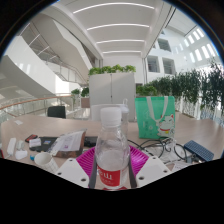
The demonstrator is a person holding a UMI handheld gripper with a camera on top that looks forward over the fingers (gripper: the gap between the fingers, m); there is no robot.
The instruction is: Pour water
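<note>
Both pads [88, 163] of the level gripper [112, 172] clamp a bottle [111, 150] (upright).

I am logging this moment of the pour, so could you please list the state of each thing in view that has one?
Water bottle: upright, white cap on, red label, between the gripper fingers.
Gripper: fingers close at either side of the bottle; contact not discernible.
Green bag: standing upright on the table.
White planter: upright, filled with green plants.
</note>
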